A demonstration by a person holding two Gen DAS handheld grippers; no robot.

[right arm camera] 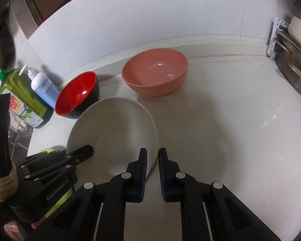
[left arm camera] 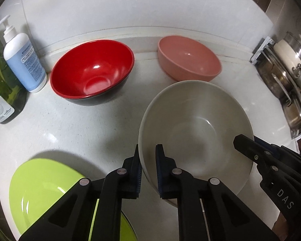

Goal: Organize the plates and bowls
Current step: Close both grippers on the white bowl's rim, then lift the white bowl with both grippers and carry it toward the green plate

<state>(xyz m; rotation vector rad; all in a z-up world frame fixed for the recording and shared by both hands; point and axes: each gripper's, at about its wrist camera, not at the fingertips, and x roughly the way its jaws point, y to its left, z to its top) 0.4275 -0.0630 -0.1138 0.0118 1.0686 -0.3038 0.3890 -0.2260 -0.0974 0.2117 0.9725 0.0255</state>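
Pale grey glossy bowl (left arm camera: 196,132) lifted off white counter (left arm camera: 70,124), tilted; our left gripper (left arm camera: 147,150) pinches its near-left rim, right gripper (right arm camera: 152,154) the opposite rim, sharing weight, probably for nesting.

1. The left gripper (left arm camera: 147,150) points forward and down, its 2 fingers parted by a narrow gap with a bowl (left arm camera: 196,132) rim between the pads.
2. The right gripper (right arm camera: 152,154) also points forward and down, its 2 fingers likewise narrowly parted astride the opposite rim; whether the pads touch it cannot be told.
3. In the right wrist view, fingertips (right arm camera: 12,228) of a hand show under the left gripper's body.
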